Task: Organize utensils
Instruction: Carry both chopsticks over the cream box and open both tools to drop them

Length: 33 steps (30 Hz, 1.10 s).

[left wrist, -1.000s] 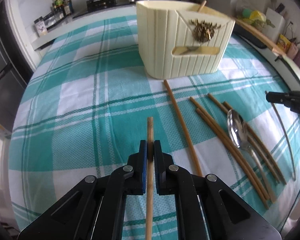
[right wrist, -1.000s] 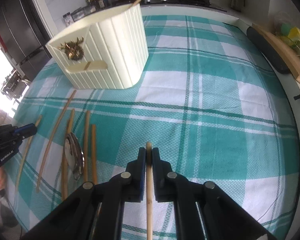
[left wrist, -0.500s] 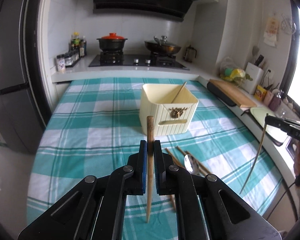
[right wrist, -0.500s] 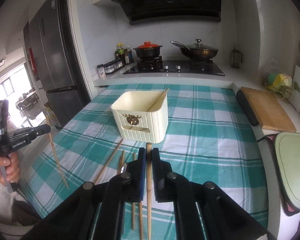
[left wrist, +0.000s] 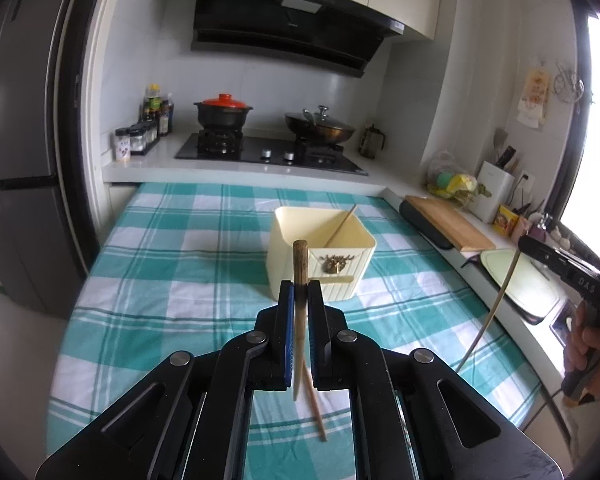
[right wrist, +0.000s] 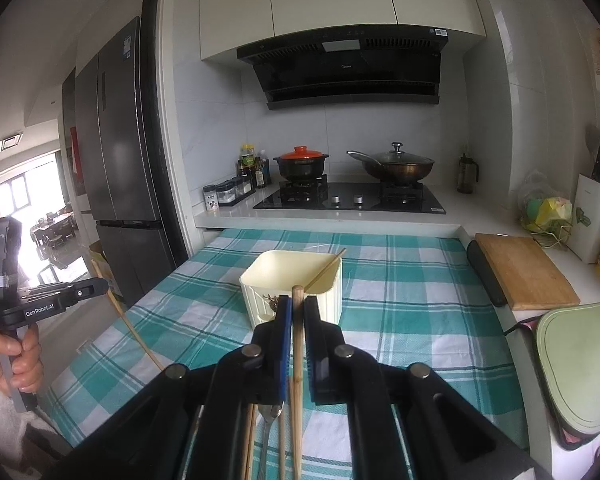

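Chopsticks are in both tools: the left gripper (left wrist: 299,300) is pinched on a dark-tipped chopstick (left wrist: 300,264) and the right gripper (right wrist: 294,312) is pinched on a paler chopstick (right wrist: 297,344), each stick running up between the blue pads with its blunt end clear above the fingertips and its shaft trailing down under the tool. Both tools are held above the checked tablecloth (left wrist: 172,280). The cream utensil holder (left wrist: 320,256) stands upright on the cloth straight ahead of and below both grippers, open mouth up, with one chopstick already leaning against its far right corner. Judged from the two views, neither hand is clearly nearer; the holder sits close to centre line in each. The held sticks lie roughly along the pointing line of the tools, so either one would need tipping toward vertical over the opening before release. On the cloth nearer the person, a spoon (right wrist: 270,416) and further loose chopsticks (right wrist: 249,436) show only in part beneath the right gripper's body; their count cannot be settled. The lower ends of both held sticks are cut off or masked by the tool frames. The holder's interior floor and any divisions are not visible.
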Tool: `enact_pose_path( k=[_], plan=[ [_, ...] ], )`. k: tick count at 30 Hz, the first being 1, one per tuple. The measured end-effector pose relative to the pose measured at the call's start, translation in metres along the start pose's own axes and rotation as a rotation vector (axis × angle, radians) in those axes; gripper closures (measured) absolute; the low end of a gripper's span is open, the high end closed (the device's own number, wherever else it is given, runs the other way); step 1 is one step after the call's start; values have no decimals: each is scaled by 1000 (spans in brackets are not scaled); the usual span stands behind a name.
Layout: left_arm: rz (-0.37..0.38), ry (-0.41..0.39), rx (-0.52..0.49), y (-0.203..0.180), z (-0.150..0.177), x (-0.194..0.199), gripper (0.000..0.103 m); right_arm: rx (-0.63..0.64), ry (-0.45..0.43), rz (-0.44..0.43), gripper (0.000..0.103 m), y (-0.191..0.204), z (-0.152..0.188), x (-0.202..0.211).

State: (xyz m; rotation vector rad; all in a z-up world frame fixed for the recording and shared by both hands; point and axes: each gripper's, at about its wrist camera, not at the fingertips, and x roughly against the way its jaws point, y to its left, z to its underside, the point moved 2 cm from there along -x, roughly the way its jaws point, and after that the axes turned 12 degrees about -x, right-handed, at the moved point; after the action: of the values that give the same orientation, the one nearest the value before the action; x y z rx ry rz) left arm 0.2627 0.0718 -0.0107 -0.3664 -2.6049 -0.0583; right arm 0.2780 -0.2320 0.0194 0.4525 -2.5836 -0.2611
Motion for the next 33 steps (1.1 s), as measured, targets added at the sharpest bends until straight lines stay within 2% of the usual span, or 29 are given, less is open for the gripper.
enact_pose_path(
  k=[5, 9, 15, 19, 23, 26, 30, 33],
  plan=[
    [7, -15, -2, 5, -21, -1, 99, -8, 5, -7, 97, -4, -12, -14],
    [13, -45, 0, 10, -53, -4, 99, -13, -20, -17, 97, -2, -37, -28],
    [-28, -185, -10, 15, -130, -8, 99, 26, -145, -44, 97, 16, -100, -58],
    [-68, -223, -10, 17, -168, -41, 99, 21, -214, -54, 97, 24, -134, -96],
    [-83, -173, -4, 16, -178, -97, 99, 12, -236, -58, 97, 22, -145, -143],
    [-69, -79, 4, 15, -171, -144, 99, -15, -152, -56, 97, 13, -135, -189],
    [-43, 68, 21, 14, -146, -201, 99, -88, 70, -50, 97, -4, -109, -251],
    [-29, 151, 27, 13, -128, -233, 99, -113, 185, -21, 96, -14, -90, -281]
  ],
)
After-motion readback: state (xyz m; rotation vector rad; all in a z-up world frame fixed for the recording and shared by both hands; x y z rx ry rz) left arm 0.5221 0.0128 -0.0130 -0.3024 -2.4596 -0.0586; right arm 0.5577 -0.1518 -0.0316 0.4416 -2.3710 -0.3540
